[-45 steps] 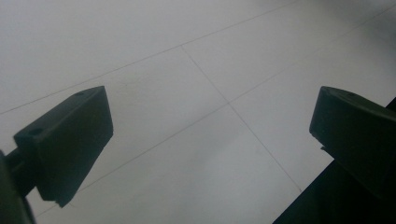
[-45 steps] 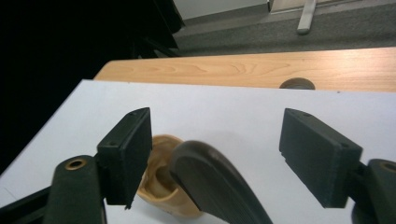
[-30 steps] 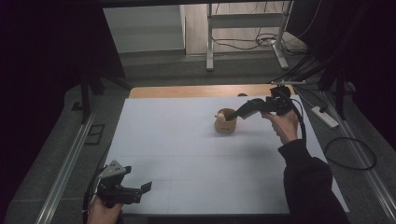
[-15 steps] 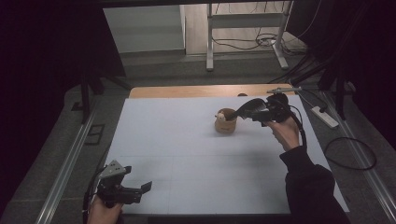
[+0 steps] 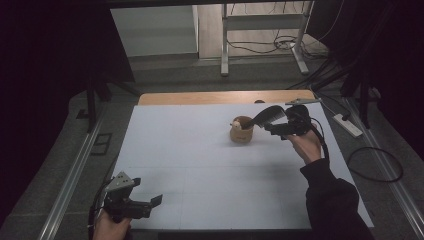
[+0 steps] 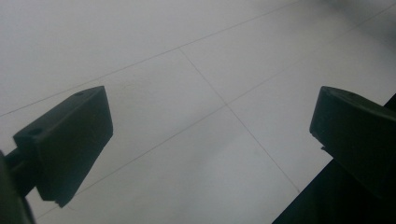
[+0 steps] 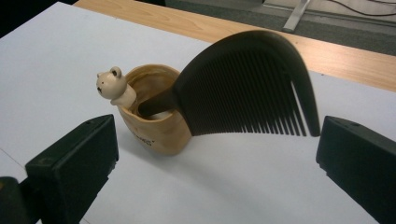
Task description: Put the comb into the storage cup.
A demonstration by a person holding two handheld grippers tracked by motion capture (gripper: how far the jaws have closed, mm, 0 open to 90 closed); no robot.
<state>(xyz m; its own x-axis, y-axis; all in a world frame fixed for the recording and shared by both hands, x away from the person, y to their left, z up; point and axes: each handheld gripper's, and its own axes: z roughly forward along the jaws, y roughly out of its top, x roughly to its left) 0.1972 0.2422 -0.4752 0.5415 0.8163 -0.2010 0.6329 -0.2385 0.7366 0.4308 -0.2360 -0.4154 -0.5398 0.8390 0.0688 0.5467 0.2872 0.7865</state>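
Comb (image 7: 247, 84): light, stiff, slick; I'd grip its spine. Leans in cup (image 7: 156, 116). Right gripper (image 7: 215, 154) wide open, empty; left gripper (image 6: 210, 140) likewise.

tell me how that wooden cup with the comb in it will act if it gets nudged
The wooden cup would probably tip rather than slide: the dark comb leans far out over its rim, loading one side. It looks small and light, so a slight push may shift it on the smooth white table. The comb looks stiff and rests loose, so it could drop out.
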